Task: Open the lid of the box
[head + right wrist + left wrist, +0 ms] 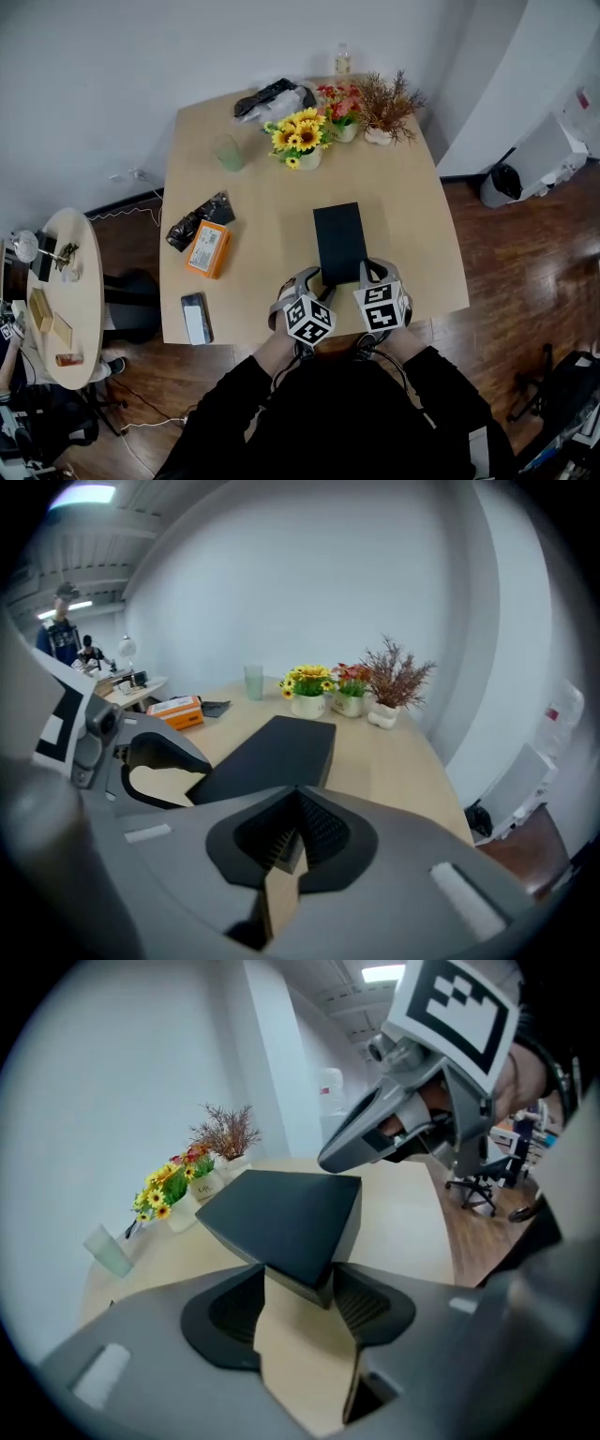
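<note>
A flat black box [339, 241] lies on the wooden table [262, 202], its short end toward me. In the head view my left gripper [309, 279] is at the box's near left corner and my right gripper [373, 274] at its near right corner. In the left gripper view the left gripper [300, 1293] has that corner of the box [281, 1218] wedged between both pads, which touch it. In the right gripper view the right gripper [298, 832] has its pads closed together just at the box [267, 752]; whether they pinch its edge is unclear.
Behind the box stand sunflowers [300, 139], a red-flower pot [341, 111] and a dried plant [386, 108]. A green cup [231, 153], a black bag [199, 220], an orange packet [208, 248] and a phone [196, 319] lie left. The table's near edge runs under my grippers.
</note>
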A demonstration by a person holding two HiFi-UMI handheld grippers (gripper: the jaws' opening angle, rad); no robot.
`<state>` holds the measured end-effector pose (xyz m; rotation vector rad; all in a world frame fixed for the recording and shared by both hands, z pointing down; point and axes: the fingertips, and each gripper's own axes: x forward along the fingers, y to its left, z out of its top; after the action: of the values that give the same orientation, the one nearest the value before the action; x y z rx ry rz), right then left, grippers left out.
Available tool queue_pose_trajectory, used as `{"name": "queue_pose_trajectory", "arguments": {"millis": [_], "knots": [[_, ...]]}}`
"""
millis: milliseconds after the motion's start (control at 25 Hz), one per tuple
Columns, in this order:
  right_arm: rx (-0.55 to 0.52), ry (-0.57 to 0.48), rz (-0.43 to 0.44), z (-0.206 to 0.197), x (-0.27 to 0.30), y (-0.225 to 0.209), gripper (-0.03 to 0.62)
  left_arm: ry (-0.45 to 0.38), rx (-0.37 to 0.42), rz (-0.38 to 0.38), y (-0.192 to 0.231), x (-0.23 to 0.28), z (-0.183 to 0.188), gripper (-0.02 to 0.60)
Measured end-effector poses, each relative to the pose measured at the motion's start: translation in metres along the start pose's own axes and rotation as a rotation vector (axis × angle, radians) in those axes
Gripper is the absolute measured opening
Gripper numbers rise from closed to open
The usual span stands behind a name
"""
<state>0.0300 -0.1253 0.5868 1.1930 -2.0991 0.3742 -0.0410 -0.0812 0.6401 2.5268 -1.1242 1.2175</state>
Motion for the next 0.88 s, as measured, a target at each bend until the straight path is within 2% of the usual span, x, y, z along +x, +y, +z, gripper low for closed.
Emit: {"name": "queue_pose_trajectory", "arguments": {"millis": [80, 160, 200, 320, 360, 440, 560, 640, 880], "knots": [[-0.021, -0.030, 0.049, 0.008, -0.005, 0.013, 0.000, -0.009, 0.009, -0.018, -0.007, 0.003, 0.006, 0.185], [-0.003, -0.059, 0.121, 0.017, -0.009, 0.032, 0.000, -0.002, 0.015, -0.017, -0.010, 0.004, 0.008, 0.183], [0.017, -0.073, 0.131, 0.021, -0.012, 0.035, 0.000, -0.002, 0.016, -0.013, -0.011, 0.003, 0.008, 0.183], [0.136, -0.109, 0.078, 0.014, -0.018, 0.003, 0.014, -0.019, 0.018, -0.002, -0.010, -0.003, 0.010, 0.184], [0.177, -0.120, 0.069, 0.009, -0.018, -0.011, 0.062, -0.028, 0.018, -0.001, -0.009, -0.004, 0.011, 0.184], [0.253, -0.138, 0.088, -0.005, -0.020, -0.032, 0.119, -0.048, 0.013, -0.005, -0.005, -0.005, 0.015, 0.184], [0.334, -0.143, 0.147, -0.028, -0.023, -0.034, 0.142, -0.051, 0.005, -0.015, -0.007, -0.004, 0.015, 0.203], [0.342, -0.150, 0.167, -0.035, -0.022, -0.025, 0.147, -0.039, 0.015, -0.013, -0.009, -0.002, 0.013, 0.236], [0.291, -0.118, 0.109, -0.032, 0.000, -0.013, 0.128, -0.018, 0.034, 0.001, -0.007, 0.005, 0.017, 0.238]]}}
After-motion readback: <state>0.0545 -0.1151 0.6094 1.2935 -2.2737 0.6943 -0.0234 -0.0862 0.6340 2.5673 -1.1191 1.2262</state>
